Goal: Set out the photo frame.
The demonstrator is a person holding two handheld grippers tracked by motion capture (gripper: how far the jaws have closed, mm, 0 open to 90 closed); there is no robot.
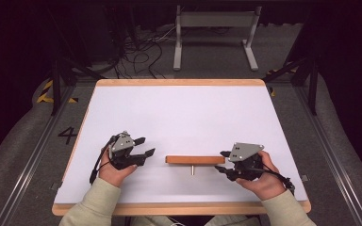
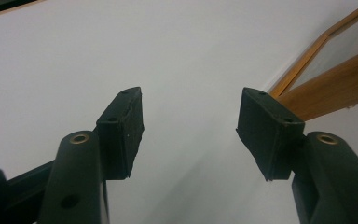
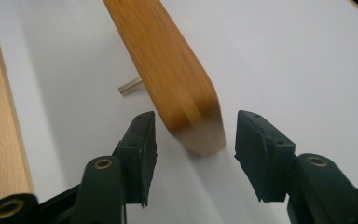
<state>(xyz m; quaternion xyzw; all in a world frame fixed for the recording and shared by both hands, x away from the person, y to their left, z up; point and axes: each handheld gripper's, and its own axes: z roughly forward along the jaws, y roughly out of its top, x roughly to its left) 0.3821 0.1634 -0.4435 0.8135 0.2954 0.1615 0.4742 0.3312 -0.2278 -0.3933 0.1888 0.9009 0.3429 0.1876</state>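
1. Right now I see a wooden bar (image 1: pixel 194 160) lying flat on the white table (image 1: pixel 184 113), near the front edge and between my two grippers.
2. Its wood is a warm orange-brown with a smooth finish, long and narrow, with rounded corners and a paler cut end (clearest in the right gripper view (image 3: pixel 177 70)).
3. A short metal pin (image 1: pixel 192 170) sticks out from the bar's near side, about halfway along its length.
4. My right gripper (image 1: pixel 223 160) sits at the bar's right end with its jaws apart, one on each side of the tip; I cannot tell whether either pad touches the wood.
5. My left gripper (image 1: pixel 143 146) rests just left of the bar, clear of it, jaws spread wide over bare table.
6. From the left gripper view, the bar (image 2: pixel 335 86) shows at the right, beyond the jaws.
7. Both my hands grip the tools from the table's front edge.
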